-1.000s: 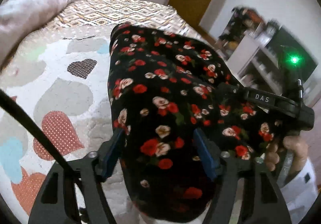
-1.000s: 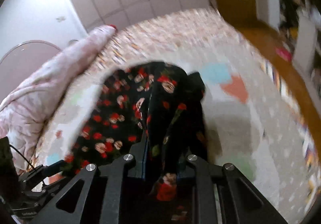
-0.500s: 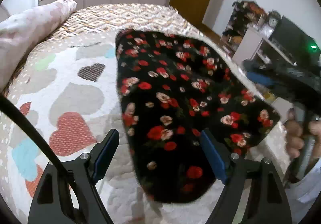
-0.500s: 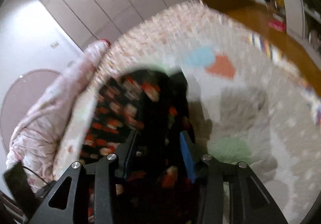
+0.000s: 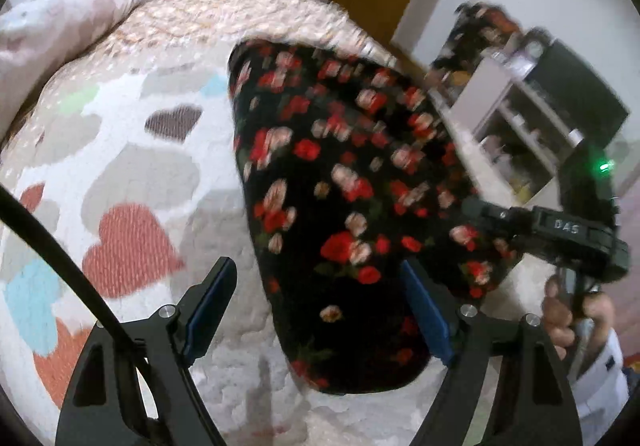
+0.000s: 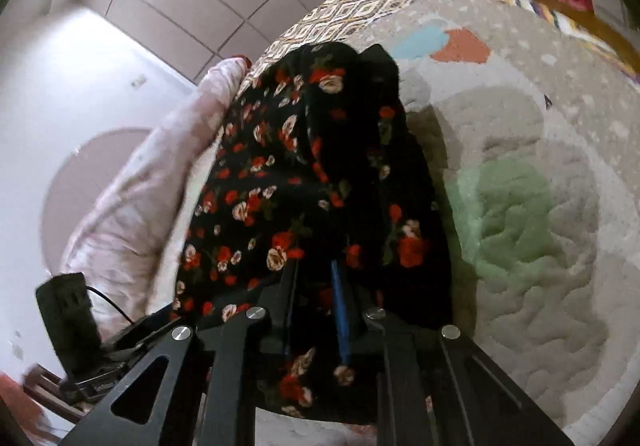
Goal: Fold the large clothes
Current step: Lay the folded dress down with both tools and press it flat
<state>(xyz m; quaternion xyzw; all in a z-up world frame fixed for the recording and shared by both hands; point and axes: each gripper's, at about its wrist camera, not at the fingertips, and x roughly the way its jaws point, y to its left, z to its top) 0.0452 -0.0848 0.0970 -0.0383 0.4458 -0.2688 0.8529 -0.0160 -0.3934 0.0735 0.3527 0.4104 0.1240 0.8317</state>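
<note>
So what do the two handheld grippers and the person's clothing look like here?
Both tongs are black frames with triangular cut-outs, silver screws and blue pads. The left tongs have a black cable crossing them. The right tongs, seen from the left camera, carry white "DAS" lettering and a green light. The person wears a white sleeve.

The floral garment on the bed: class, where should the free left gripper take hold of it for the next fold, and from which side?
Grip the near rounded end of the floral garment, coming in low from the near side. That edge lies flat on the heart-patterned quilt just ahead of the open left gripper. The right gripper has just closed and pinches the cloth.
</note>
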